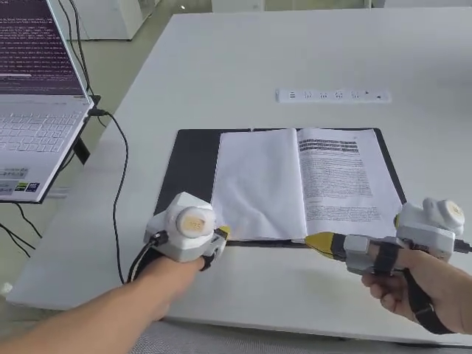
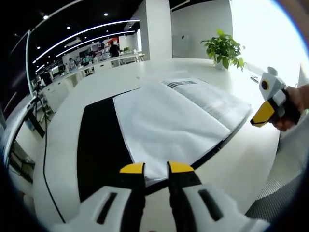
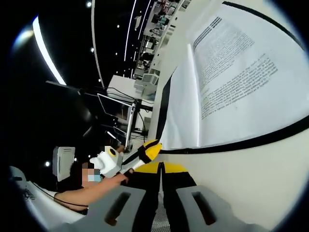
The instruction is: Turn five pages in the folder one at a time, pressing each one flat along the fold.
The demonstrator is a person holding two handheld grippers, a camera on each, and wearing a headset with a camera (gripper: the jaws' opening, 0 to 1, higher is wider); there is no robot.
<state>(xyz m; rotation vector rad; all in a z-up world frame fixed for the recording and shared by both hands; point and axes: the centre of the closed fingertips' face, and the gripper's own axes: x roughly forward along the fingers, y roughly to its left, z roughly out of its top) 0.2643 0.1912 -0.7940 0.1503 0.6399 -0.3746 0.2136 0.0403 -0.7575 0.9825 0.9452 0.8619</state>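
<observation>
White tabletop [image 1: 221, 59] takes up most of the head view, with an open laptop [image 1: 37, 125] off its left edge and a power strip [image 1: 332, 95] lying far from the person. The black folder [image 1: 188, 162] lies open and flat near the near edge, within reach of both arms. On its left side rests a blank page [image 1: 258, 184], its surface slightly wavy, with bare black cover showing further left. On the right lies a printed page [image 1: 343, 184], and the fold runs between them.

The left gripper [image 1: 223, 231] sits at the folder's near edge, just beside the blank page's near left corner. In its own view the jaws stand a narrow gap apart with nothing between them, probably placed to steady or press that sheet. The right gripper [image 1: 318, 242] points leftward along the near edge, close to the bottom of the fold. Its jaws are drawn almost together and grip nothing, which suits a closed tip for rubbing along the crease. Judging by the wavy sheet, pressing flat looks like the step in hand.
</observation>
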